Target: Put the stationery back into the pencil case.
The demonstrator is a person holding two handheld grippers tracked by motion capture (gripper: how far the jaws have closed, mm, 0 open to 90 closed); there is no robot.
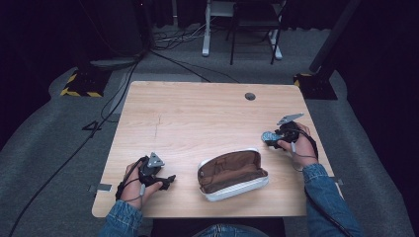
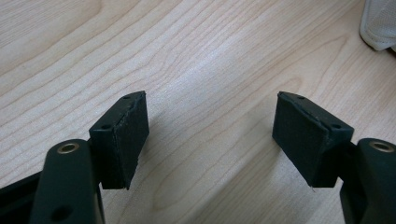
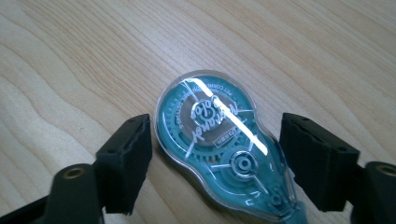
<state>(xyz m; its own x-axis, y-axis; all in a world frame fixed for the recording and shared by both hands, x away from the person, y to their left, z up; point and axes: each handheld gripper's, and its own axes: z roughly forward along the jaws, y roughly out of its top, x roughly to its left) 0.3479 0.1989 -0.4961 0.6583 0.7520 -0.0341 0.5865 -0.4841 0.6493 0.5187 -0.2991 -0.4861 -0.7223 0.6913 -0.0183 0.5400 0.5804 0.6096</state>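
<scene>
A teal, see-through correction tape dispenser lies flat on the wooden table at the right. My right gripper is open, its jaws standing on either side of the dispenser with small gaps; it sits at the table's right side. An open pencil case, white outside and brown inside, lies near the front middle; its white corner shows in the left gripper view. My left gripper is open over bare wood, left of the case.
A round grommet hole sits near the table's far edge. Beyond the table are cables on grey carpet, a white frame's legs and a dark chair. The table's far half is bare wood.
</scene>
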